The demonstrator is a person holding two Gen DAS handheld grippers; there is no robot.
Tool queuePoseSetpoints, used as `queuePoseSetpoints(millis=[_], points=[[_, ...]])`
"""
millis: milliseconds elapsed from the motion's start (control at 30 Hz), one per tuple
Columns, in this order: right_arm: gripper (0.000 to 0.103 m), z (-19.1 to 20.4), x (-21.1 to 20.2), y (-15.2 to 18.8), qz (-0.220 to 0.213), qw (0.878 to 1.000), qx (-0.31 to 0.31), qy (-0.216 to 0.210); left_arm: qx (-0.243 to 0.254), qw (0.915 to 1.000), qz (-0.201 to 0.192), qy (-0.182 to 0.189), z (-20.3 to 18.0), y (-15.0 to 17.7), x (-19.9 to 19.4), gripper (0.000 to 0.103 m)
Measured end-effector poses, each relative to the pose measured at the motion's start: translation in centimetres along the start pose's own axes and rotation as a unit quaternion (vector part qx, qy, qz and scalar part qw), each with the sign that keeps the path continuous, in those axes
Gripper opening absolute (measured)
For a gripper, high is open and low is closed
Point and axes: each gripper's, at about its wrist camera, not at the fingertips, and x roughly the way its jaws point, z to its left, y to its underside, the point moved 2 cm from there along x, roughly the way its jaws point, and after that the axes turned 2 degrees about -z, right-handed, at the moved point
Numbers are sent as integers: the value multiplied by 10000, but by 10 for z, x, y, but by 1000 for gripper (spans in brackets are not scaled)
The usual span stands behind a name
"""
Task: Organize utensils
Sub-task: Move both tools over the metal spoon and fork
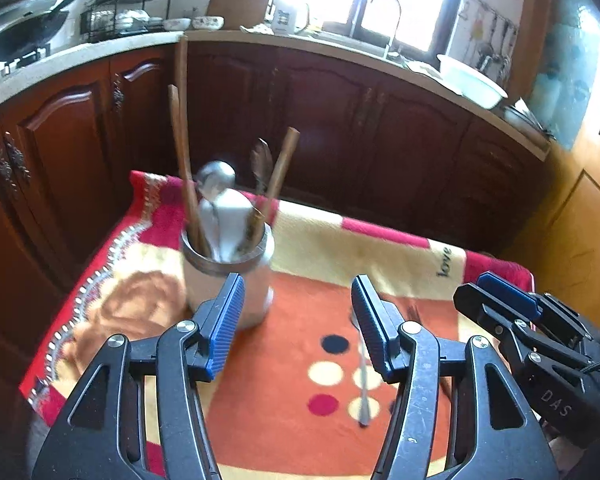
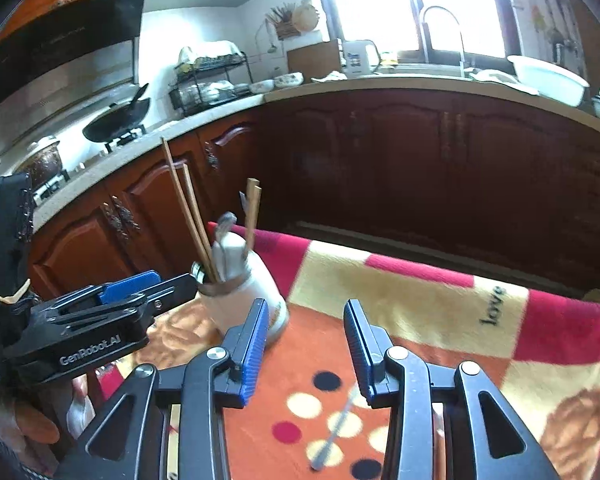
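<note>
A white utensil holder stands on the patterned cloth and holds wooden chopsticks, metal spoons and a dark utensil. It also shows in the right wrist view. A metal utensil lies loose on the cloth; the right wrist view shows it between my fingers, lower down. My left gripper is open and empty, just right of the holder. My right gripper is open and empty above the loose utensil.
The table is covered by an orange, red and cream cloth. Dark wooden cabinets stand behind it. The counter carries a wok, a dish rack and a white basin.
</note>
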Motion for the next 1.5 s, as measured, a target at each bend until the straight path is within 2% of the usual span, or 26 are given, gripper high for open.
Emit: queuePoseSetpoints(millis=[200,367,467,700,800,933,1200,1367,1500], points=[[37,-24,-16,21,93,9994,115,316,192,9997,114,90,-26,14,3,56],[38,-51,-26,39,182,9980,281,545,190,9989,336,271,-34,23,15,56],[38,-72,-22,53,380,9966,416,600,142,9975,568,398,-34,31,27,56],[32,-113,16,87,909,9933,612,363,79,9922,1063,650,-34,50,59,56],[31,-129,38,92,1173,9901,752,169,153,9886,1304,741,-37,58,78,56],[31,-142,66,90,1413,9880,618,42,139,9840,1542,881,-38,60,103,56],[31,-159,116,88,1685,9838,419,-435,509,9749,1792,1221,-53,50,155,56],[31,-162,121,87,1687,9817,200,-865,717,9687,2012,1267,-59,48,192,56],[31,-159,125,88,1635,9803,-14,-1109,907,9663,2028,1304,-62,44,211,56]])
